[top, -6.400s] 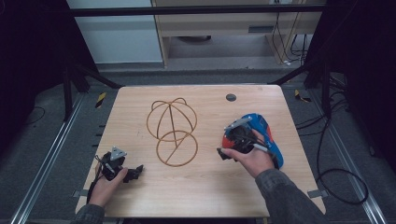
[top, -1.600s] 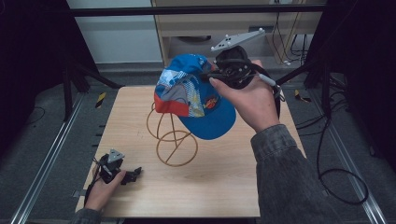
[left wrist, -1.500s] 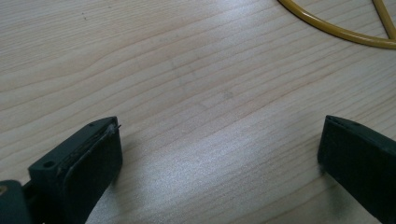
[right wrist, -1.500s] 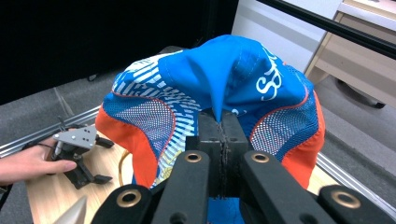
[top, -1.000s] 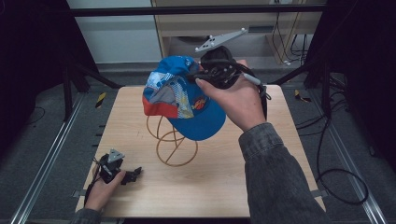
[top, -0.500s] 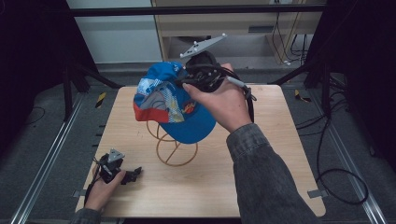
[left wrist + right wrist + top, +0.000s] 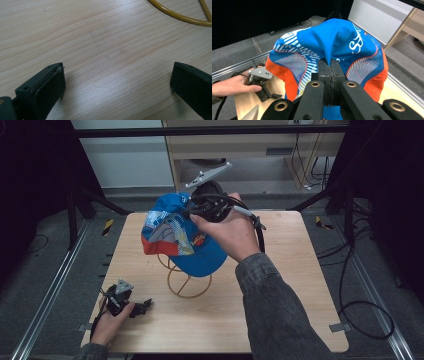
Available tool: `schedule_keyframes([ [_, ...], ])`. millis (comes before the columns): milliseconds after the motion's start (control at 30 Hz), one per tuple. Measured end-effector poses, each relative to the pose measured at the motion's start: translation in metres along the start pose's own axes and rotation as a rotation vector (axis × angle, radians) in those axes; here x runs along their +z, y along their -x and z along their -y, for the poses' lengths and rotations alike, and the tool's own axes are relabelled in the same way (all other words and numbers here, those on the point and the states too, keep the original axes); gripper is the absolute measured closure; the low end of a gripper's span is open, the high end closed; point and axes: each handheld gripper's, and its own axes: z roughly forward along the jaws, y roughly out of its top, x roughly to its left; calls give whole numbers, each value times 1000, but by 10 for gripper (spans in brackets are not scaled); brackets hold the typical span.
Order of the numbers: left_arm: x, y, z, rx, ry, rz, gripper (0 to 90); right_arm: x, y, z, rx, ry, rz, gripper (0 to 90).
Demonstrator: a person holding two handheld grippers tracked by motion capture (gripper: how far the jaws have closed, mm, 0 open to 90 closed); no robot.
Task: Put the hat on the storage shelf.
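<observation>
A blue and orange cap hangs in the air over the wire stand, whose gold base ring lies on the table. My right gripper is shut on the cap's crown; in the right gripper view its jaws pinch a fold of the blue fabric together. My left gripper rests on the table near the front left corner, held in a hand. In the left gripper view its jaws stand wide apart over bare wood, with part of the yellow wire ring at the top right.
The wooden table has dark floor and metal rails on both sides. A cable loops on the floor at the right. A shelf unit stands behind the table.
My right gripper has carried the cap leftward and lower, from above the table's back right to over the wire stand. The left gripper has stayed still.
</observation>
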Motion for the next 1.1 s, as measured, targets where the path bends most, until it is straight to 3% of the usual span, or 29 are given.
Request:
schedule_keyframes([
  [1100,0,0,0,5,-2,3,0,42,6,15,30,-102,-1,900],
])
